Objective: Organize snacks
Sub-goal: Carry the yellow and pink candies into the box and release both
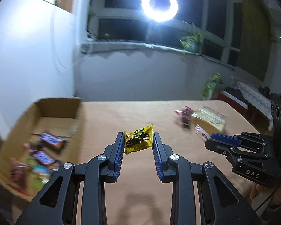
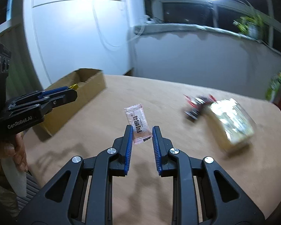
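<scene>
Your left tongs [image 1: 138, 140] are gripping a yellow snack packet [image 1: 139, 139], holding it above the desk [image 1: 140, 112] just right of the cardboard box [image 1: 60, 108], which is already holding several candy bars [image 1: 48, 146]. Your right tongs [image 2: 141, 135] are pinching a pale pink sachet [image 2: 138, 124] over the desk. A red-and-black wrapper [image 2: 195, 106] and a clear packet [image 2: 232, 121] are lying, touching, on the desk further right.
</scene>
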A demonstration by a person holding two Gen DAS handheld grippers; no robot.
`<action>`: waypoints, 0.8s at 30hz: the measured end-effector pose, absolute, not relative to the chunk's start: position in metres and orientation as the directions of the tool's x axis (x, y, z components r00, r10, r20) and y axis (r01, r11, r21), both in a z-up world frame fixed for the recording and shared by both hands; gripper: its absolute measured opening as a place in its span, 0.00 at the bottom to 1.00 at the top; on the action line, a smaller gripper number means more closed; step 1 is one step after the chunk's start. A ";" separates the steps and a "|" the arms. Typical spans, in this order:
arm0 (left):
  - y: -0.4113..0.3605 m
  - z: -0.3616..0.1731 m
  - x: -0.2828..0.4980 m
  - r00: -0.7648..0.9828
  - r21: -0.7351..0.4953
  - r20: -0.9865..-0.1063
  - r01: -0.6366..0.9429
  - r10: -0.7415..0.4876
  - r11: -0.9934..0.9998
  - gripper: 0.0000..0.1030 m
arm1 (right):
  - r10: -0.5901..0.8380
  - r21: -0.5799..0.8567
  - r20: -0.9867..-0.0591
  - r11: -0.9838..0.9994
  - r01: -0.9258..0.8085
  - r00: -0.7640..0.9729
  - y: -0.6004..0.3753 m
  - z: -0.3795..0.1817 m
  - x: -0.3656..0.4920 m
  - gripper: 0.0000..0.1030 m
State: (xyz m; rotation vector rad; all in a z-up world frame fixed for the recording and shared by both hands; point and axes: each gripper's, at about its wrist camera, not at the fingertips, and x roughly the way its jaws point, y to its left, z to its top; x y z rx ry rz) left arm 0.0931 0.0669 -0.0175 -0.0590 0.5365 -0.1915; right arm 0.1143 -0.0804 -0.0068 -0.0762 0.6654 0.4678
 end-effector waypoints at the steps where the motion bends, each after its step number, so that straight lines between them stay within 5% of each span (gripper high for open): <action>1: 0.075 -0.015 0.089 0.852 -0.099 -0.493 0.146 -0.176 0.984 0.27 | 0.406 0.075 -0.606 0.885 -0.459 0.684 -0.070 -0.004 0.116 0.21; 12: 0.147 -0.001 0.063 0.904 -0.089 -0.428 -0.022 -0.018 0.996 0.27 | 0.519 0.034 -0.566 0.791 -0.611 0.641 0.034 0.019 0.136 0.21; 24: 0.210 -0.040 0.082 0.854 -0.116 -0.515 -0.157 0.076 0.981 0.29 | 0.611 0.029 -0.569 0.684 -0.729 0.550 0.140 0.012 0.163 0.21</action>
